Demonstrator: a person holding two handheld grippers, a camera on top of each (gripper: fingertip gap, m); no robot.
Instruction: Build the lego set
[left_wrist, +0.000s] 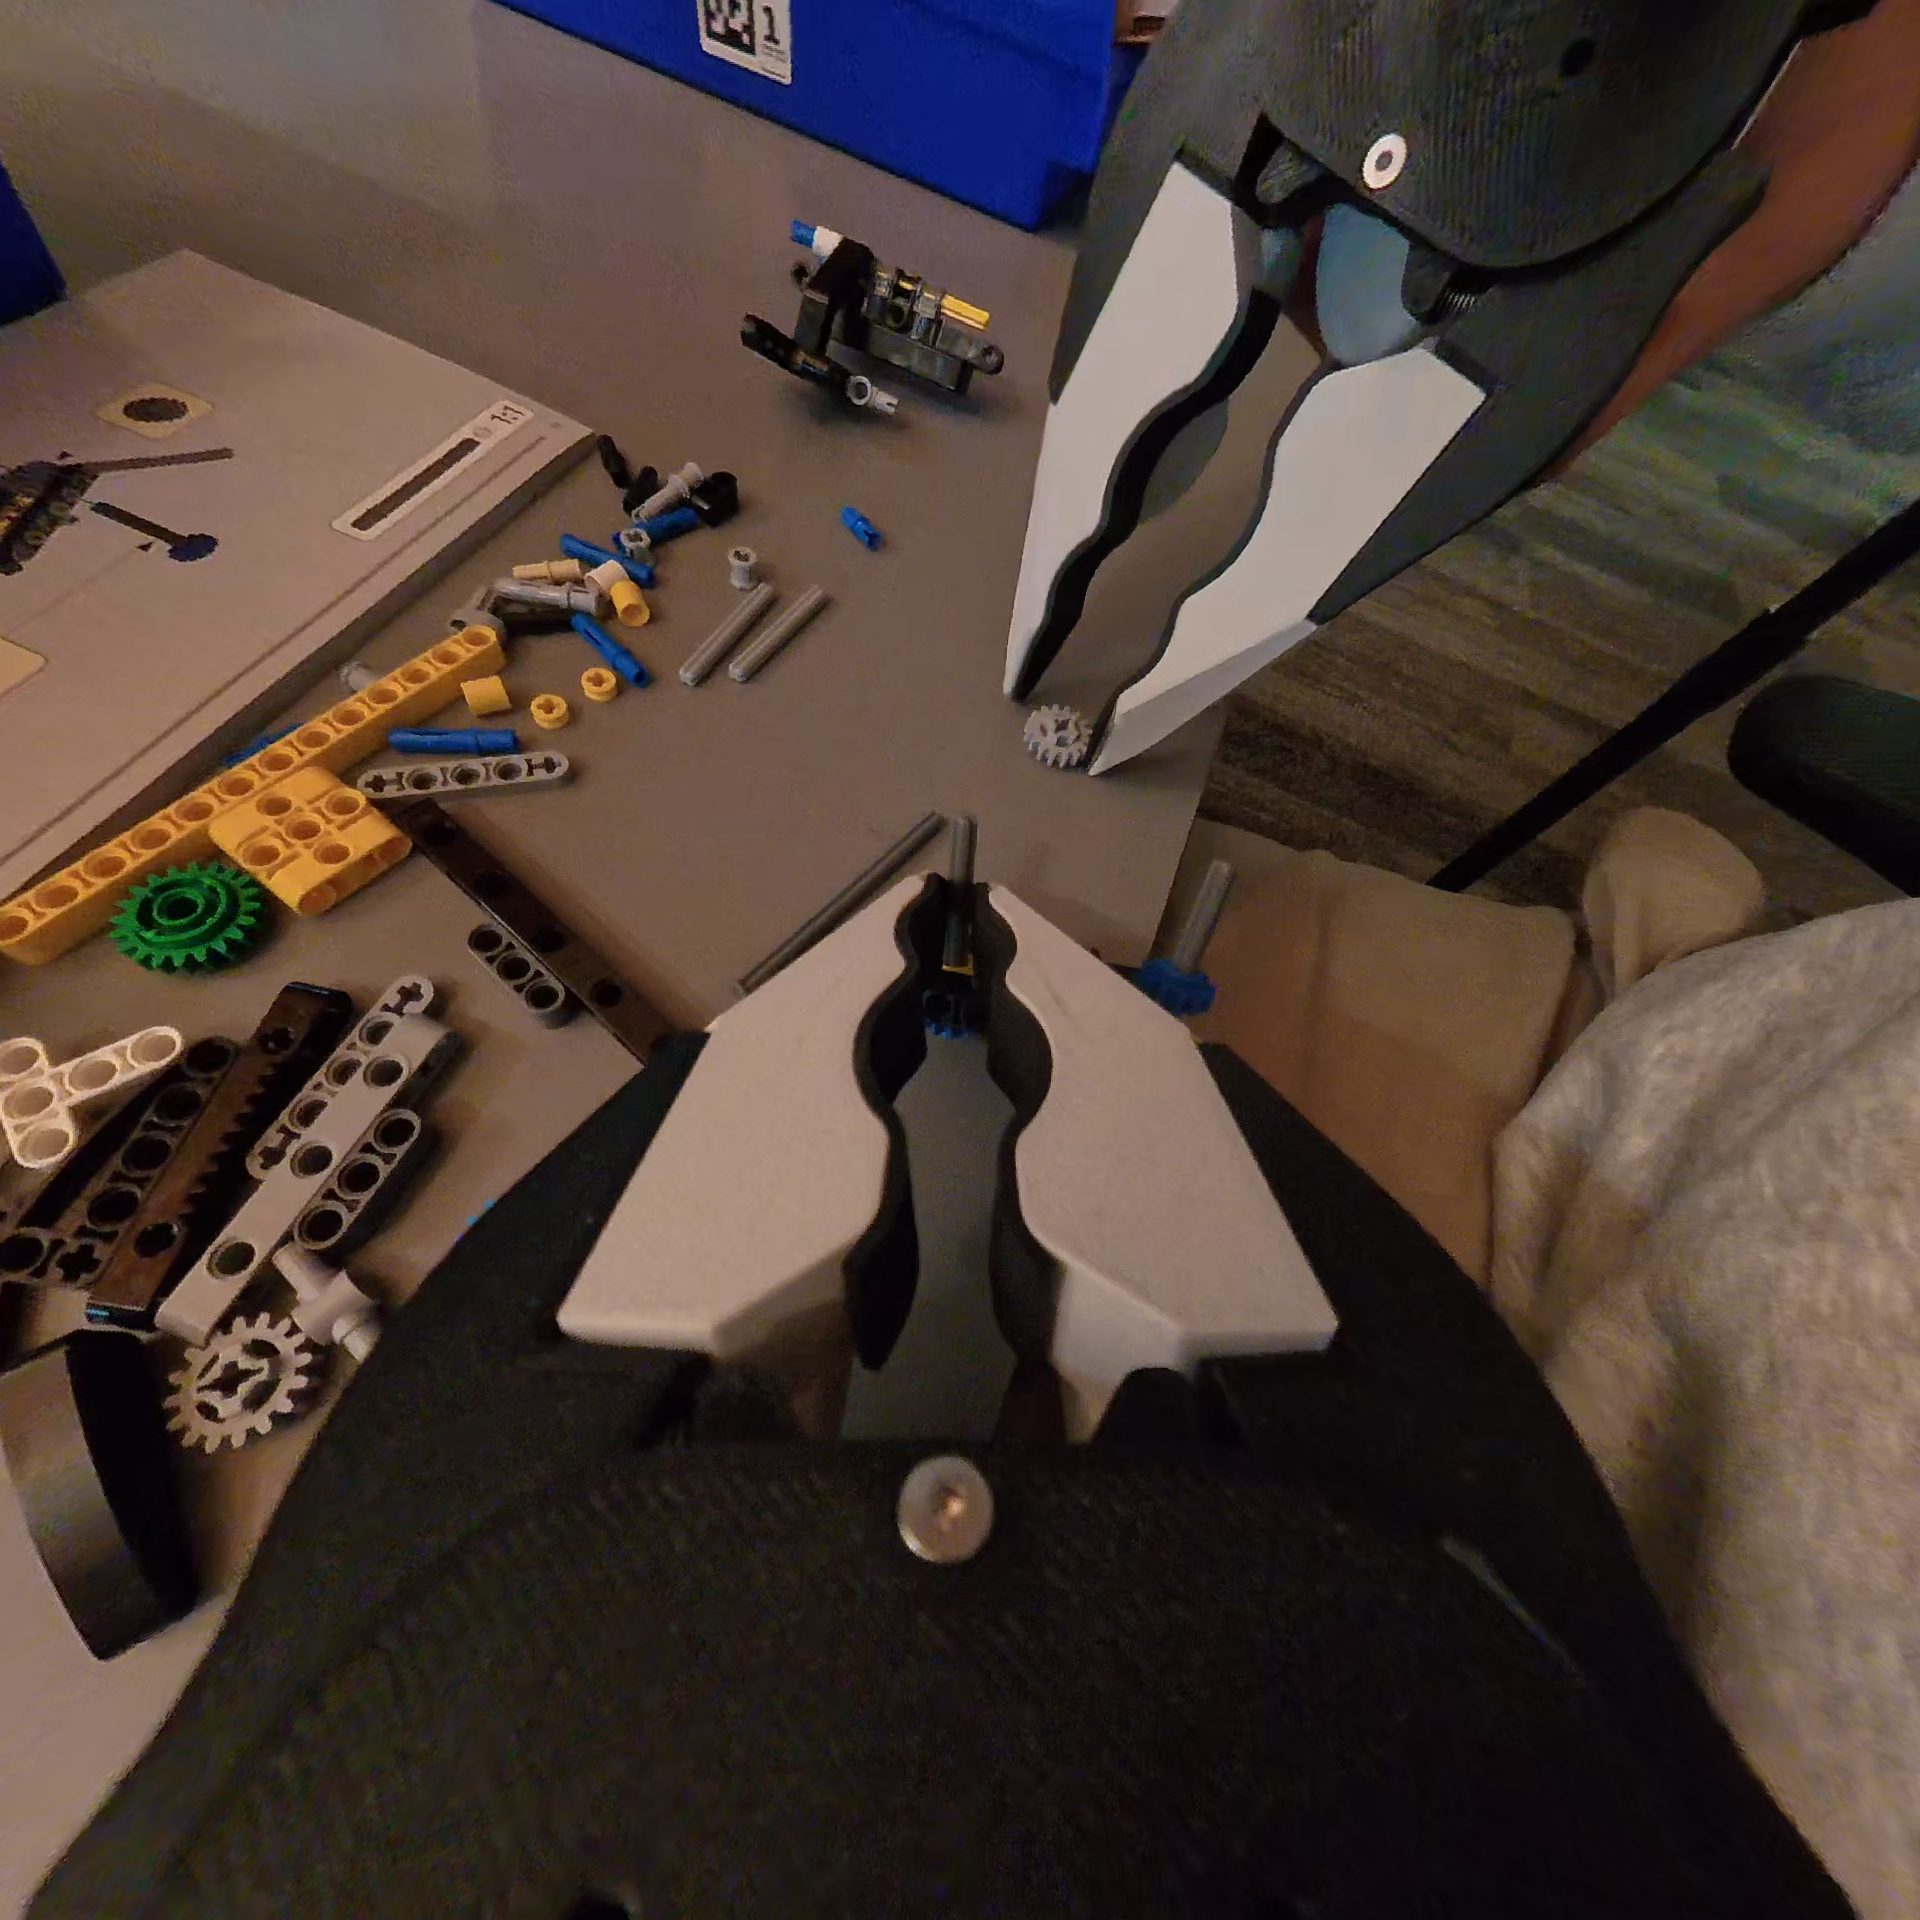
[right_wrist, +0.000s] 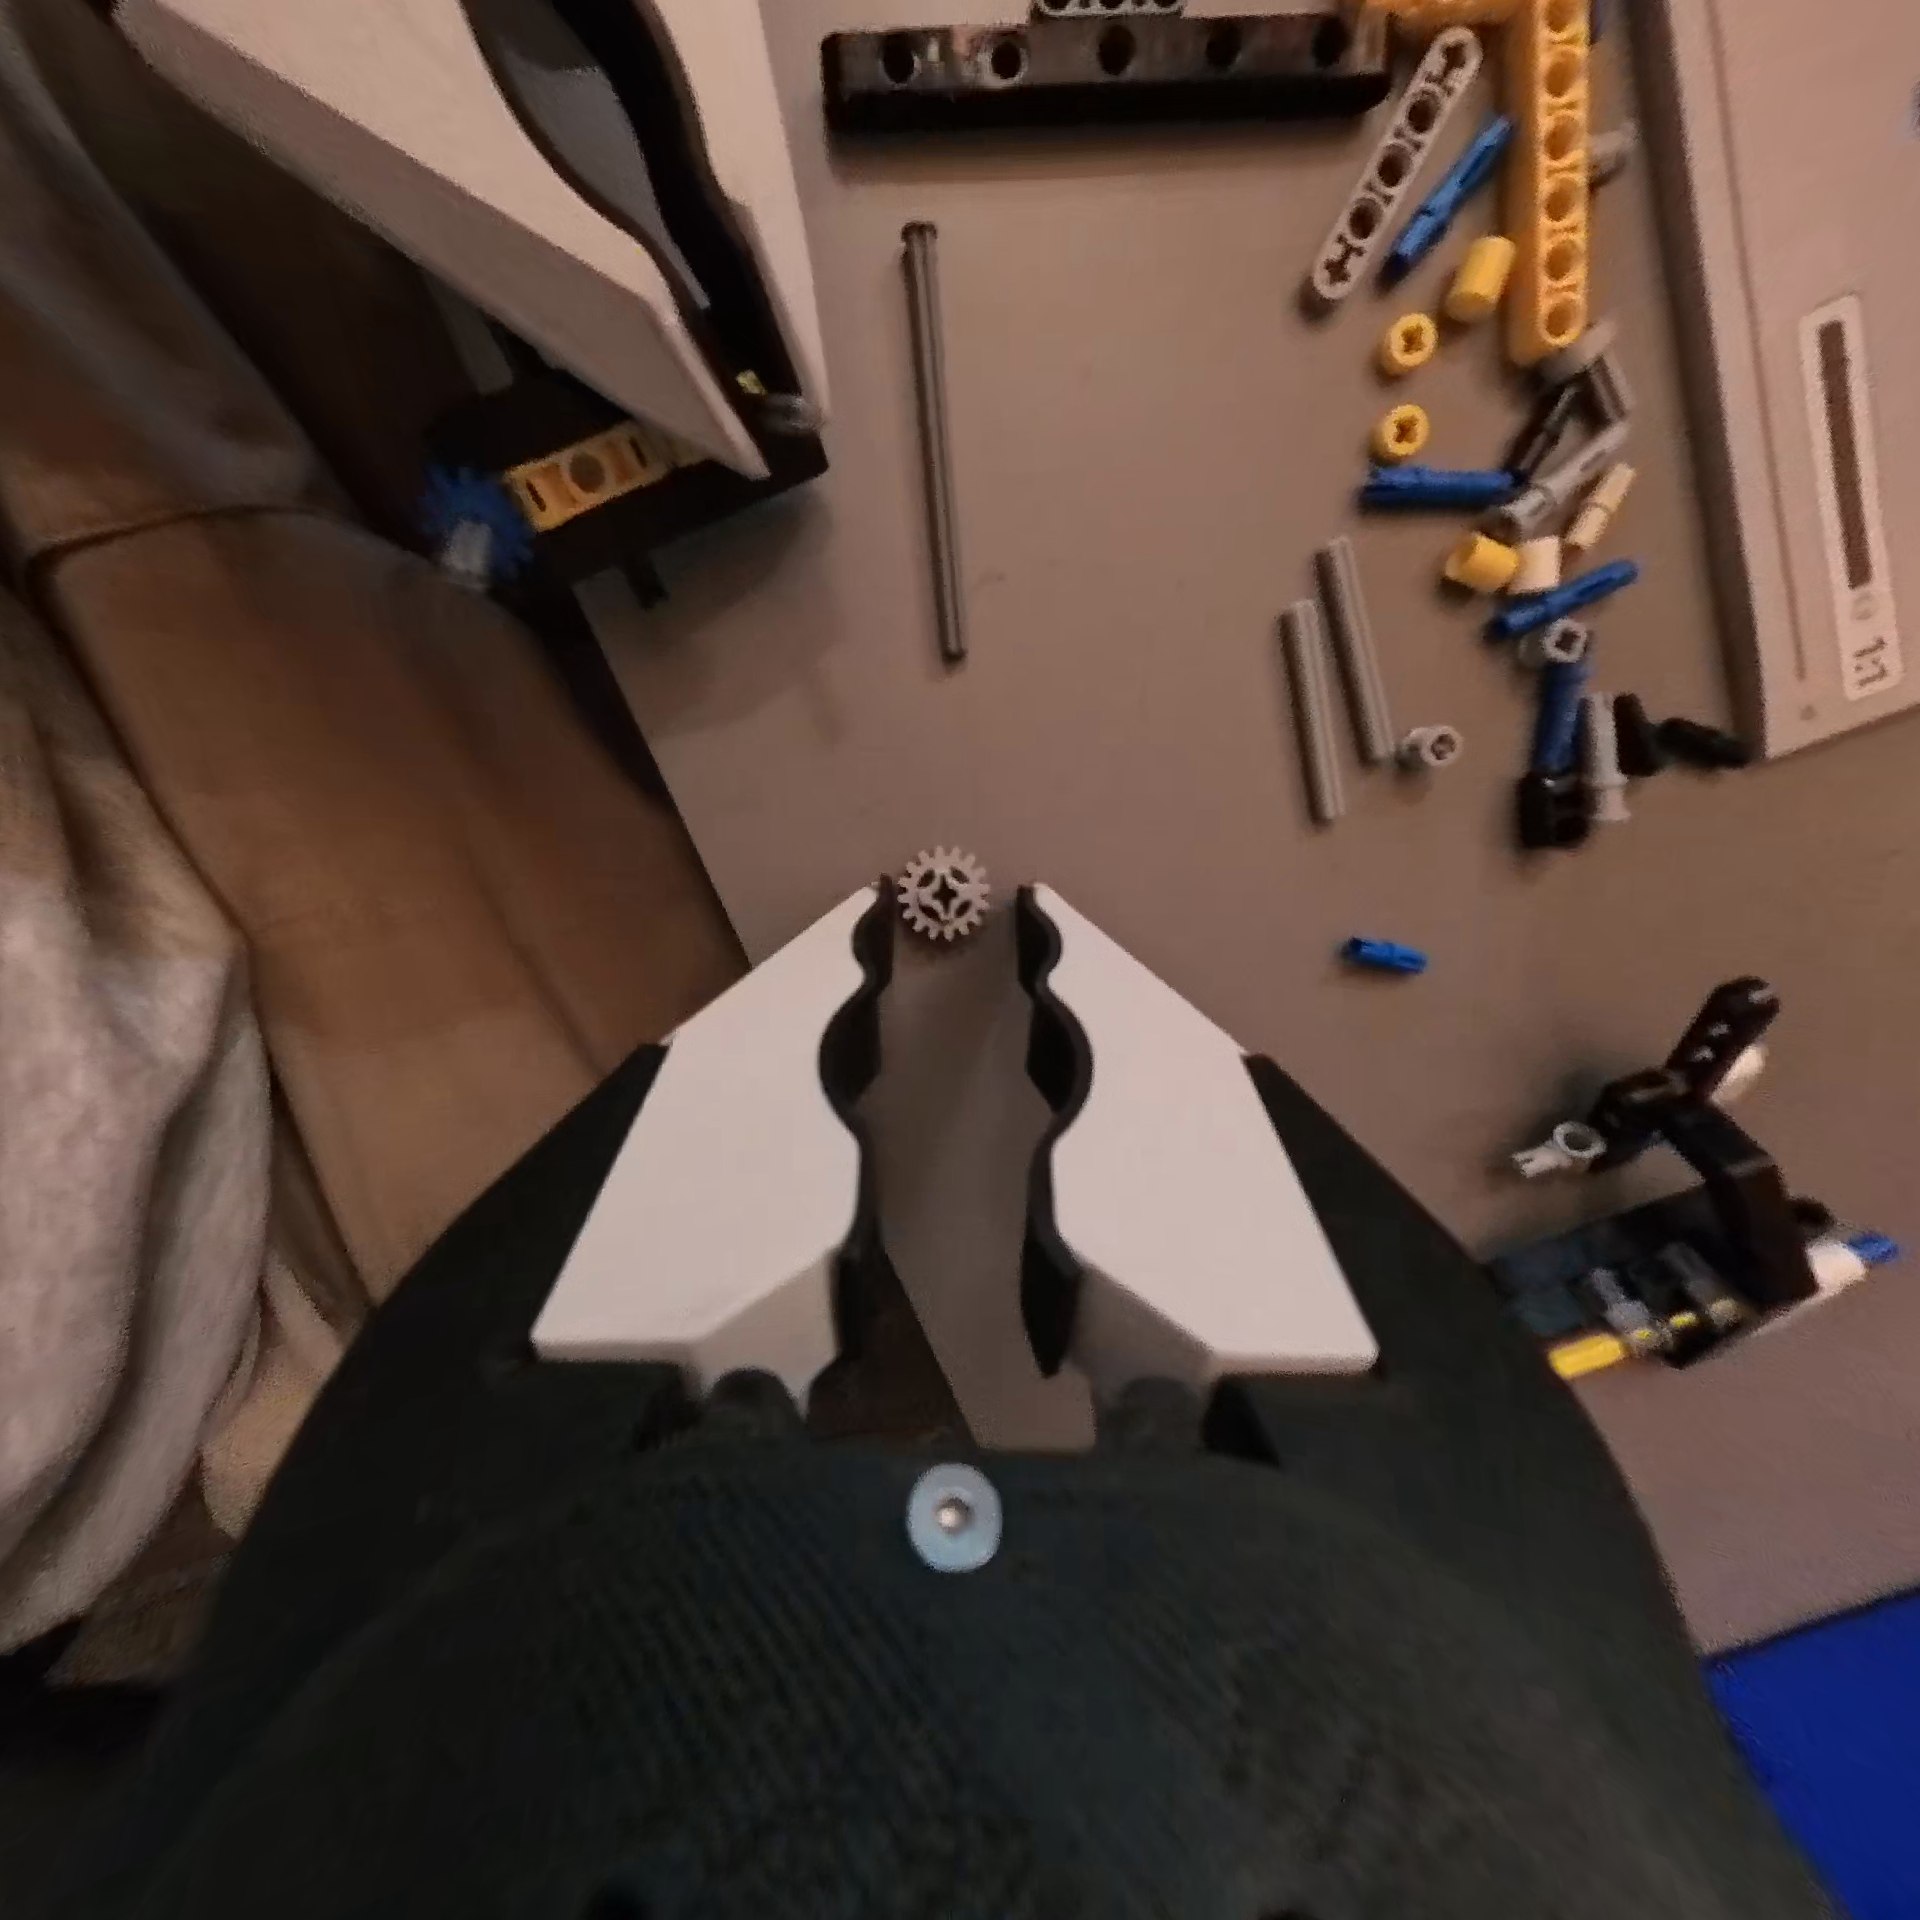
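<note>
My left gripper (left_wrist: 958, 902) is shut on a small black and yellow assembly (left_wrist: 956, 940) with a grey axle and a blue gear (left_wrist: 1179, 982) on its side. It holds the assembly at the table's near edge. In the right wrist view the left gripper (right_wrist: 769, 436) and the assembly (right_wrist: 587, 473) sit at upper left. My right gripper (right_wrist: 951, 904) is open, its tips down at the table on either side of a small grey gear (right_wrist: 943, 894). The left pad touches the gear; a slim gap shows on the right. The right gripper (left_wrist: 1060, 727) and gear (left_wrist: 1057, 736) also show in the left wrist view.
A long dark axle (right_wrist: 933, 436) lies just beyond the gear. Two grey axles (left_wrist: 753, 634), blue pins, yellow bushes, a yellow beam (left_wrist: 260, 779) and a green gear (left_wrist: 187, 914) lie left. A black sub-assembly (left_wrist: 873, 322), the booklet (left_wrist: 208, 520) and a blue bin (left_wrist: 914, 94) lie farther off. Some 7 cm of space lies between my two pairs of fingers.
</note>
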